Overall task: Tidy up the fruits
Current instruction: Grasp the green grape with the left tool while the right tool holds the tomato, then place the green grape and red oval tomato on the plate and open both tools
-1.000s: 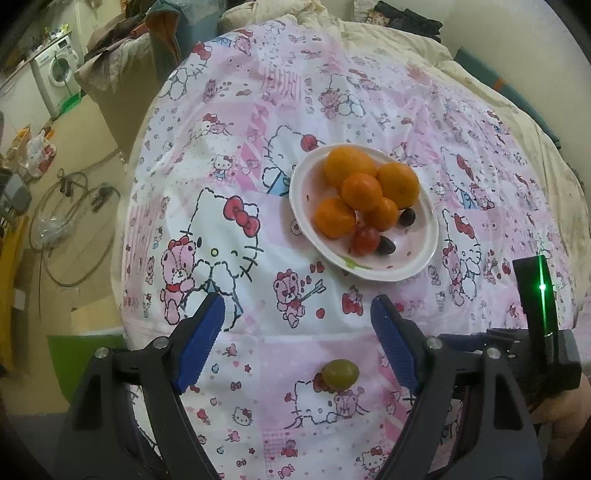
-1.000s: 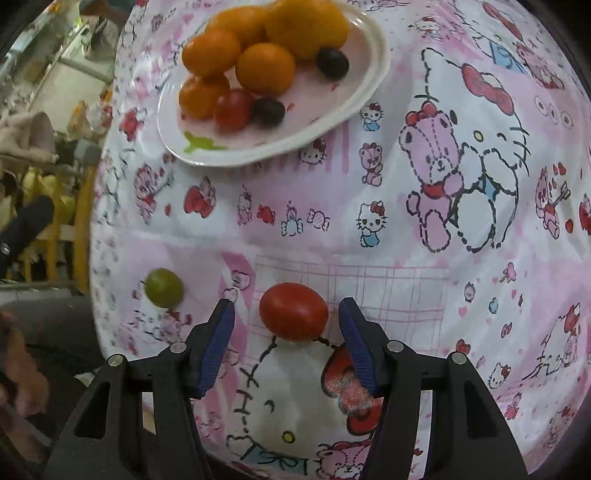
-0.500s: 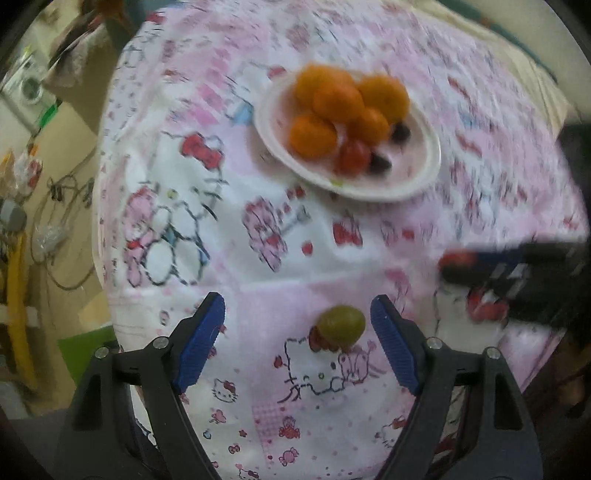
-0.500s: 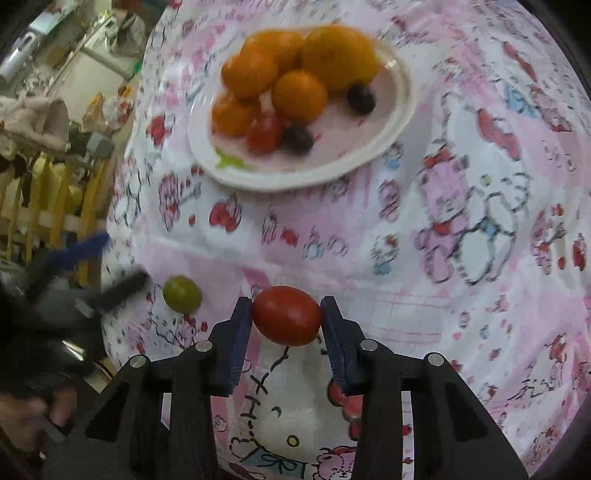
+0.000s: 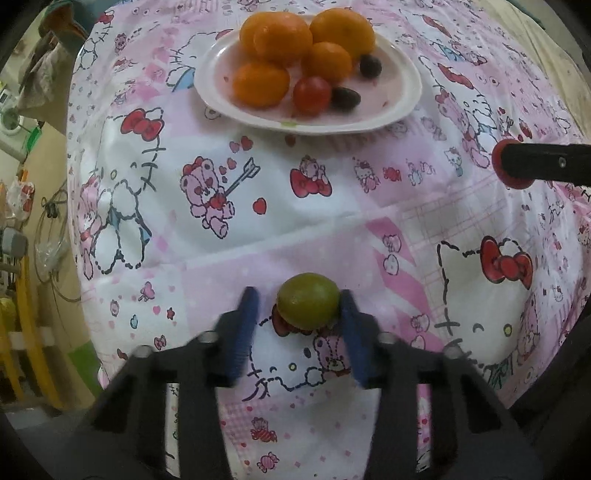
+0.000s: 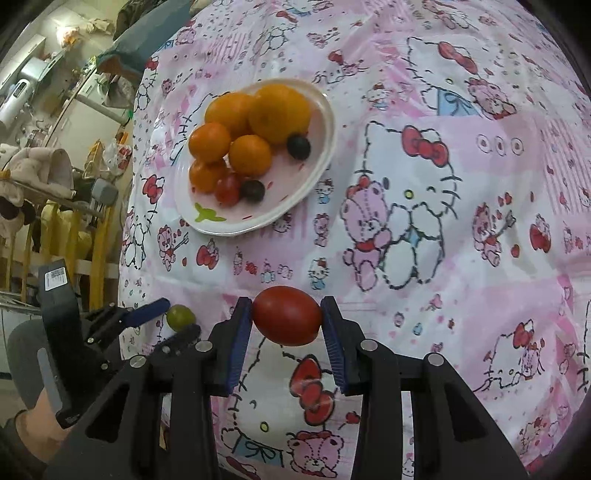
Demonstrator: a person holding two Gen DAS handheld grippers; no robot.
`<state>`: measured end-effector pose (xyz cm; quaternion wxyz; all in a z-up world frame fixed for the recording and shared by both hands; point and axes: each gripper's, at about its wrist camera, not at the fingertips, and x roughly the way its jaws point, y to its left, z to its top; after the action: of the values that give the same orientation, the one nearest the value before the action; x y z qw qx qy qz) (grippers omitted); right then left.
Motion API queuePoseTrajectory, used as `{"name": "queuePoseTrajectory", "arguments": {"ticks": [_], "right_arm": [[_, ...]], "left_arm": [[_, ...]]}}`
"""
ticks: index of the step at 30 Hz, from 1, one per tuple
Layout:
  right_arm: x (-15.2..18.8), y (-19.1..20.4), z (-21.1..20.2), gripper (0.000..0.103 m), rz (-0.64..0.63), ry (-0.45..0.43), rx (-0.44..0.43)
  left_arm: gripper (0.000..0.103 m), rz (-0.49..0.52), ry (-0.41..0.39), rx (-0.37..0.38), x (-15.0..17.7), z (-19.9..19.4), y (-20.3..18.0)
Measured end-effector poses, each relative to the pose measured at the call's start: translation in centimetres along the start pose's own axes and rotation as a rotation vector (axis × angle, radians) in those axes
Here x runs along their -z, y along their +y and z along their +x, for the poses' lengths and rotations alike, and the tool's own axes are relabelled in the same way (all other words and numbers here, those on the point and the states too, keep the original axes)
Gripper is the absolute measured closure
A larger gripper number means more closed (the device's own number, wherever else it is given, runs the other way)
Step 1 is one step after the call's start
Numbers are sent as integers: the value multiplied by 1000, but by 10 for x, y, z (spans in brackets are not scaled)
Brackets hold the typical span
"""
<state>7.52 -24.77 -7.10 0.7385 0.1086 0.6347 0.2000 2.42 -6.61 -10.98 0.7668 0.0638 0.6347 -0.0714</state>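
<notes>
A white plate (image 5: 399, 107) (image 6: 314, 177) holds several oranges (image 5: 275, 35) (image 6: 279, 110), a small red tomato (image 5: 311, 95) and two dark grapes (image 5: 345, 98). My left gripper (image 5: 299, 306) is closing around a green fruit (image 5: 308, 301) (image 6: 180, 316) on the cloth; the right pad touches it, and a gap shows on the left side. My right gripper (image 6: 286, 317) is shut on a red tomato (image 6: 286, 315) and holds it above the cloth. It shows at the right edge of the left wrist view (image 5: 506, 166).
The pink cartoon-print cloth (image 5: 332, 206) covers a rounded surface that drops off at the left. Yellow chair frames (image 6: 92, 236) and clutter lie beyond that edge.
My left jaws have narrowed around the green fruit. My right gripper closed on the red tomato and lifted it off the cloth.
</notes>
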Motion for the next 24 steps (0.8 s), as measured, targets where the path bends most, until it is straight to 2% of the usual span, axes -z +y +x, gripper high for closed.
{"name": "queuePoseTrajectory", "arguments": {"ticks": [5,8,12,16,24], "right_arm": [[-2,-5,-6,63,16,-13,-11],[-6,-5,-8,63,24,-24,-22],[-16,-7,-10,63,49,-52,-43],[-28,-8,-10,63,68,-71,-58],[-55,-2,-2,63,73,-103,-84]], "left_arm": [[76,-11,-13,27,0,-9,0],[76,-32,-53,62,-6,-26,4],[76,-62,-114,71,-26,-46,16],[76,-83,-129,70,-51,-48,30],[76,-80,-125,71,-93,-29,33]]}}
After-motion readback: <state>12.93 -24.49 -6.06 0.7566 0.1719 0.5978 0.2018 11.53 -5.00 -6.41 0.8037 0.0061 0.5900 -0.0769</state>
